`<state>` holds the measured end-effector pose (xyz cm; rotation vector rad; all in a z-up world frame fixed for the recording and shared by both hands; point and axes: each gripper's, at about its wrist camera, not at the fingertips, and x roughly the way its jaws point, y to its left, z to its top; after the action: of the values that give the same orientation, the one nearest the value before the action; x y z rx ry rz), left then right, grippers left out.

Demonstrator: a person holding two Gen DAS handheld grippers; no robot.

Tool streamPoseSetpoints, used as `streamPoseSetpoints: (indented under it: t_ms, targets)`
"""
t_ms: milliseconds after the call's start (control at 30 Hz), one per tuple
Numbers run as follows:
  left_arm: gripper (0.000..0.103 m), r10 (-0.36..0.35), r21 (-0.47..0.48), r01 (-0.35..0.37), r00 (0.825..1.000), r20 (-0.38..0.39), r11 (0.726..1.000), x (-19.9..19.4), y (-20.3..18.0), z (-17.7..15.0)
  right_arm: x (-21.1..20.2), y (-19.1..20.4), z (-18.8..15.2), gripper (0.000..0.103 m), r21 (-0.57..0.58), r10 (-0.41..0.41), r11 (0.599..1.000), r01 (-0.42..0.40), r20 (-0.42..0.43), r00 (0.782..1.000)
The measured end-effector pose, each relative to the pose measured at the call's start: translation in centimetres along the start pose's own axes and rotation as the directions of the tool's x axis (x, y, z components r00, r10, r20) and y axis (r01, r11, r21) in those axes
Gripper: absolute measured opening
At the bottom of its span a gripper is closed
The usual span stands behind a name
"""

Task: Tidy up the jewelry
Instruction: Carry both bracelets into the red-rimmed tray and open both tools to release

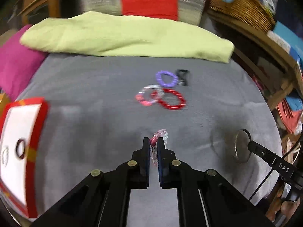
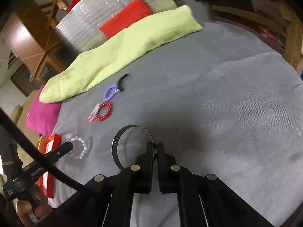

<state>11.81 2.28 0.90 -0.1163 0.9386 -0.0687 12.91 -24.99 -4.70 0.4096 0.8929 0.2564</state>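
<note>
- Grey bedding (image 1: 94, 87) covers the whole work surface, with a lime-green cloth (image 1: 121, 36) folded along its far edge and a magenta cushion (image 1: 17, 66) at the far left corner.
- Held in the left gripper (image 1: 153, 143), a bracelet of pink and clear beads (image 1: 161, 134) is pinched between the nearly closed fingers; in the right wrist view it hangs as a loop (image 2: 80, 147) from the fingertip, above the bedding.
- The right gripper (image 2: 155, 146) has its fingers pressed together on the thin edge of a dark metal bangle (image 2: 123, 143), which stands on edge; the left wrist view shows it as a disc-like ring (image 1: 241, 145) at the tip.
- Farther out on the bedding lie a red bangle (image 1: 173, 99) overlapped by a clear-and-pink bracelet (image 1: 149, 95), then a purple bracelet (image 1: 166, 78) touching a black piece (image 1: 182, 76) too blurred to identify.
- A red-rimmed box with a white lining (image 1: 17, 143) sits at the left edge; it holds a dark ring (image 1: 20, 148) and another pale piece.
- A wicker basket (image 1: 240, 3) stands on wooden shelving at the far right.
- A person's hand (image 2: 30, 206) grips the left tool's handle.
</note>
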Motion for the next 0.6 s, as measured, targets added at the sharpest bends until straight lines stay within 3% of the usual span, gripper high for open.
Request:
streamPoseSetpoints:
  t_ms: [333,600]
  targets:
    - [0.007,0.090,-0.137,-0.078,0.992,0.084,0.988,-6.7,12.5,-0.3,1.0,14.1,-1.2,0.004,-0.205,0.089,0.973,-0.102,-0.069,0.994]
    - [0.007,0.167,-0.236,-0.139,0.980,0.105,0.962,-10.0,23.3,-0.9,3.4,27.0,-4.7,0.004,-0.388,0.152,0.898,-0.208,-0.169,0.974]
